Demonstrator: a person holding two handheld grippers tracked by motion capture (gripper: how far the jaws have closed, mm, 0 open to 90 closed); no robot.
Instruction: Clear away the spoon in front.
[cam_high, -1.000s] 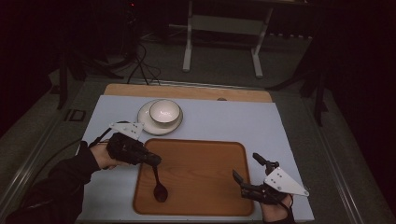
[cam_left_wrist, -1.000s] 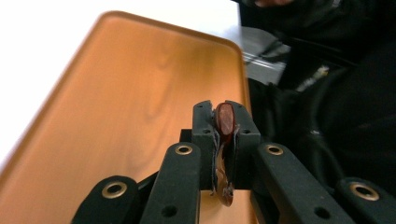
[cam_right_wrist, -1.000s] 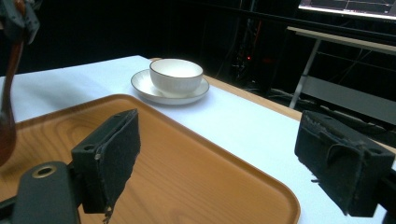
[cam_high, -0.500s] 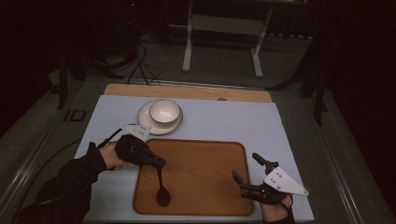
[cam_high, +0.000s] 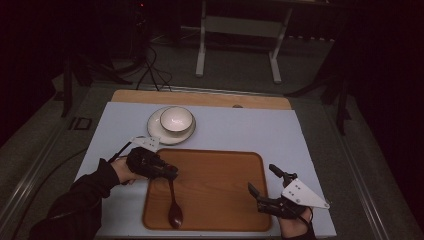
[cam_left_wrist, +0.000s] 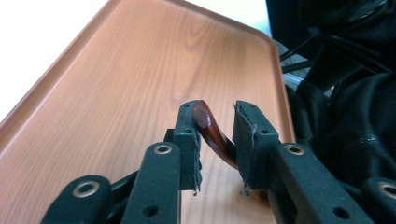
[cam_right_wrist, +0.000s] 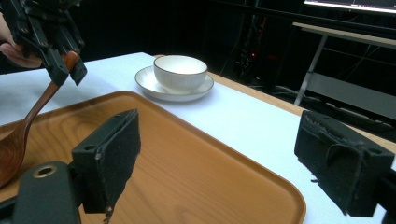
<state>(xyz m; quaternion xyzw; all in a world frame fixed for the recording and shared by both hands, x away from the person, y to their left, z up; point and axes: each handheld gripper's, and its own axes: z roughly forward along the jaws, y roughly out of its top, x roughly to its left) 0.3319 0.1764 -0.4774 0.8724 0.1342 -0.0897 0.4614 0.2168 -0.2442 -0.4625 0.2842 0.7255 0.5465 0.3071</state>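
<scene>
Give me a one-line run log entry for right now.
left claw: jaws just opening, wooden spoon handle between them | spoon bowl on wooden tray | right claw: open, empty, near tray corner

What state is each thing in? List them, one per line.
Spoon: bowl end down on the tray, handle raised.
Left gripper: fingers have just been opening, spoon handle loose between them.
Right gripper: open, empty.
Bowl: upright on the saucer.

Dim room, lit tabletop, overexposed glare
</scene>
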